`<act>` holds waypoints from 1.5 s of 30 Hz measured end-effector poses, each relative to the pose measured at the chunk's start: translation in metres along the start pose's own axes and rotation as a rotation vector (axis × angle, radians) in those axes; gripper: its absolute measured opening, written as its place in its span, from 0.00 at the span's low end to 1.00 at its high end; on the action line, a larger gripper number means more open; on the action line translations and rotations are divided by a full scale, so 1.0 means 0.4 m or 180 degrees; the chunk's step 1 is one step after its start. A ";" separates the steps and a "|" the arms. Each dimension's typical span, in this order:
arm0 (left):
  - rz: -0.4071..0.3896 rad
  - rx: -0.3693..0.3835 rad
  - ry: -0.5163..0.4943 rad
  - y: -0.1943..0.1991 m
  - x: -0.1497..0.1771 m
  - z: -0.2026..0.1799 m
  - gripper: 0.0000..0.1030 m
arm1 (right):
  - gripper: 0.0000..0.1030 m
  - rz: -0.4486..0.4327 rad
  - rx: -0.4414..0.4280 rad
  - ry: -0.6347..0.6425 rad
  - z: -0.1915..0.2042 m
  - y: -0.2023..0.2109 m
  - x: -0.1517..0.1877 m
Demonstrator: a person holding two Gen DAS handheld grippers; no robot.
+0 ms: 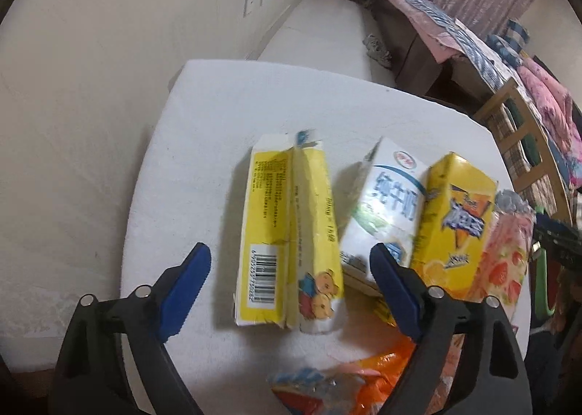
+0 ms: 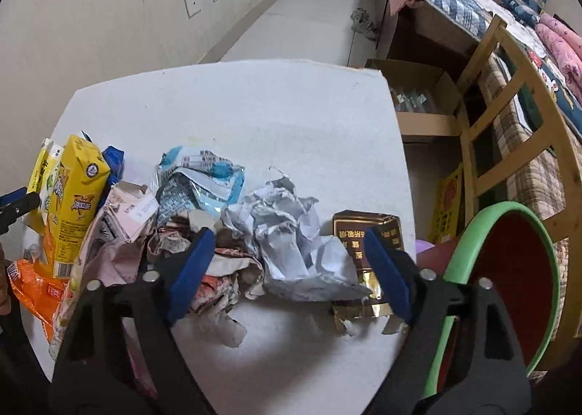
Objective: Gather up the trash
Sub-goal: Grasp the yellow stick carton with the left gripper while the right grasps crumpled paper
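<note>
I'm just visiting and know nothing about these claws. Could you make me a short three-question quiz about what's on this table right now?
1. True or false: the right claw is clamped on the crumpled white paper.
2. Which item sits between the left claw's blue fingers? A) yellow flattened carton B) brown and gold box C) orange wrapper
3. What colour is the rim of the bin beside the table?

Key:
1. False; its fingers stand apart around the paper.
2. A
3. Green
</note>
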State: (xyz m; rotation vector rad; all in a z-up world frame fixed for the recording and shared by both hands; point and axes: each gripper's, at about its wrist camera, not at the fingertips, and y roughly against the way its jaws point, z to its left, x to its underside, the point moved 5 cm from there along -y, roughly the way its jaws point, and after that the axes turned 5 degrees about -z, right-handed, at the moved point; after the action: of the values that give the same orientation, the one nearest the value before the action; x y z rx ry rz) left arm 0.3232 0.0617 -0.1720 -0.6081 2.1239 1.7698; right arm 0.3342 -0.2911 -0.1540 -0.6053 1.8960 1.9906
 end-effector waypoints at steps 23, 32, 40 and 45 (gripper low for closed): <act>-0.0028 0.0045 0.0029 -0.005 -0.056 0.001 0.21 | 0.34 0.0048 -0.0132 0.0010 -0.012 -0.003 0.003; -0.0171 0.0050 -0.0026 0.058 -0.039 0.018 0.17 | 0.33 -0.0151 -0.0121 0.0085 -0.002 0.064 -0.005; -0.0355 0.0072 -0.0025 0.141 -0.042 0.012 0.17 | 0.33 -0.0282 -0.0137 0.0120 -0.003 0.117 -0.018; -0.0449 0.0076 -0.0064 0.188 -0.042 -0.003 0.17 | 0.33 -0.0368 -0.0175 0.0068 -0.013 0.154 -0.018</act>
State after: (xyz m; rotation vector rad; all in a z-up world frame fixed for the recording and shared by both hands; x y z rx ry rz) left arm 0.2998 0.0736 -0.0997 -0.7122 2.0323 1.6659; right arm 0.3096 -0.2997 -0.0975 -0.7365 1.7806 1.9759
